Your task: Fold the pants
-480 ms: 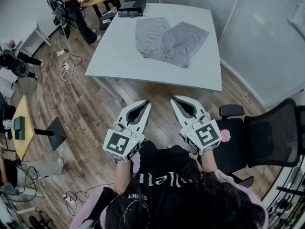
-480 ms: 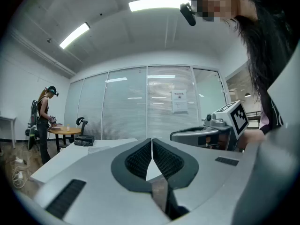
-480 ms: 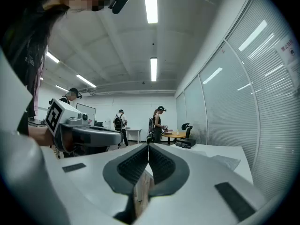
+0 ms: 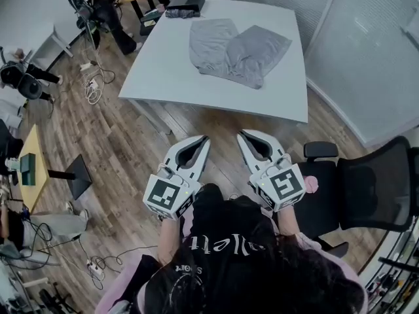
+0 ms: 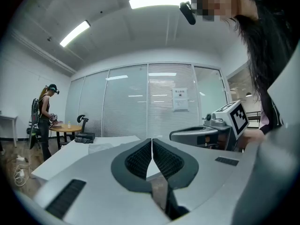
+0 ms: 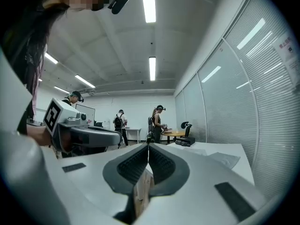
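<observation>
Grey pants (image 4: 236, 48) lie spread and rumpled on the white table (image 4: 177, 70) in the head view, far ahead of both grippers. The left gripper (image 4: 204, 139) and right gripper (image 4: 242, 134) are held side by side near the person's chest, over the wooden floor, short of the table's near edge. Both are shut with nothing between their jaws. In the left gripper view the left gripper (image 5: 151, 139) points at the table (image 5: 61, 156), and the right gripper (image 5: 187, 134) shows alongside. The right gripper view shows the right gripper (image 6: 148, 146) with its jaws together and the pants (image 6: 220, 159) on the table.
A black office chair (image 4: 366, 185) stands close on the right. A black case (image 4: 183, 4) sits at the table's far end. Glass partitions (image 4: 366, 51) run along the right. People (image 4: 98, 2) work at a wooden table at the back left; cables (image 4: 91, 87) lie on the floor.
The head view has shifted slightly, so the table and pants sit a little higher and to the right. Both grippers keep their place and stay shut.
</observation>
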`<state>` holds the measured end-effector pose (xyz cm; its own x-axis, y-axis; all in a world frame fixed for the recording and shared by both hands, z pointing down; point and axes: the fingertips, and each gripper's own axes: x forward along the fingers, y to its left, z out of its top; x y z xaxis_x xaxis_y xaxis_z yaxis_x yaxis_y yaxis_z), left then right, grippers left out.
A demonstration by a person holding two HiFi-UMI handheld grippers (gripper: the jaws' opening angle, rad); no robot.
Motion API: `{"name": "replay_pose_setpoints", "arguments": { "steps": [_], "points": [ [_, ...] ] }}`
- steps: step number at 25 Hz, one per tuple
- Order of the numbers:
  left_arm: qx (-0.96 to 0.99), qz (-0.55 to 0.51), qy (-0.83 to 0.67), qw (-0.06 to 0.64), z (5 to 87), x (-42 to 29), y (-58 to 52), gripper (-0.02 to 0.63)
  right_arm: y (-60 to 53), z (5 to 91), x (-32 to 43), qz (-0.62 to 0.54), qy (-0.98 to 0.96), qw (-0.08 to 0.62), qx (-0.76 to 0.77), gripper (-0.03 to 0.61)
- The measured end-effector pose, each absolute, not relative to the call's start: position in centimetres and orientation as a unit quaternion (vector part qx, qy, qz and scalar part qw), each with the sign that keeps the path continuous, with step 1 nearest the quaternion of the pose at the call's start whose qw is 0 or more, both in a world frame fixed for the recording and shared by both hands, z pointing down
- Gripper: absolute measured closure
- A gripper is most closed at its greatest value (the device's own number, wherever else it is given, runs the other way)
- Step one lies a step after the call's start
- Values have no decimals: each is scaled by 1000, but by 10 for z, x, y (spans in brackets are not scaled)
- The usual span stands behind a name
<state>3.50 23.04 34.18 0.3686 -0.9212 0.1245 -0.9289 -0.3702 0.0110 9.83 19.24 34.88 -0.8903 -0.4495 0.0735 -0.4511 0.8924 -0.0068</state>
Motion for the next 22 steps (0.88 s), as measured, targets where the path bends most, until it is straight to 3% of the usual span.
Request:
{"name": "replay_pose_setpoints", "arguments": {
  "steps": [22],
  "points": [
    [833,49,-547,67,368,-21,135,588,90,377,50,40,-965,62,251,557]
  ]
}}
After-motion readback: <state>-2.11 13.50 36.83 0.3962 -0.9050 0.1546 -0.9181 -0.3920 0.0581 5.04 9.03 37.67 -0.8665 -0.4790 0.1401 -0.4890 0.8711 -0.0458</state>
